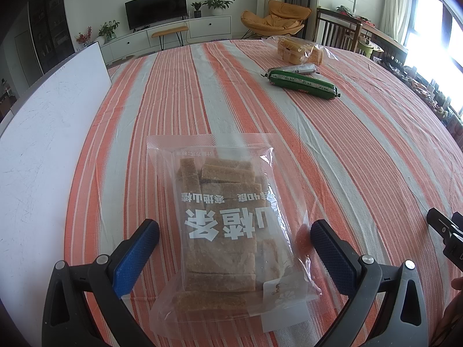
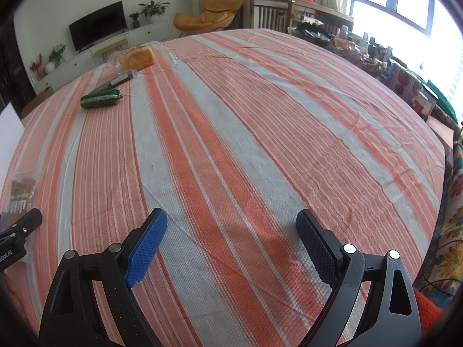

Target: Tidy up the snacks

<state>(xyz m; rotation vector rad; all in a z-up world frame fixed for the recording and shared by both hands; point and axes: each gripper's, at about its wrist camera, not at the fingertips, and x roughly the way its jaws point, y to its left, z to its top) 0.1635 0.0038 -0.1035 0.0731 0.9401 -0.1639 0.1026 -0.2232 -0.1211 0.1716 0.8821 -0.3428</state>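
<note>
Three snack packs were seen on the orange-and-grey striped tablecloth (image 2: 231, 150): a clear plastic bag of brown hawthorn strips (image 1: 222, 225) near the front, and a green sausage-shaped tube (image 1: 302, 83) beside a clear bag of yellow cake (image 1: 299, 50), well apart at the far side. Bare cloth was left between. A white board (image 1: 43, 133) bordered the left edge. The left gripper (image 1: 234, 245) was spread wide astride the hawthorn bag, and the right gripper (image 2: 231, 231) was held apart over cloth, nothing gripped.

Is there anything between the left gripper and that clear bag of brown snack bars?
Nothing visible. The left gripper is open, with the snack bag lying flat on the striped tablecloth directly between its blue fingers. The green sausage lies far beyond.
</note>
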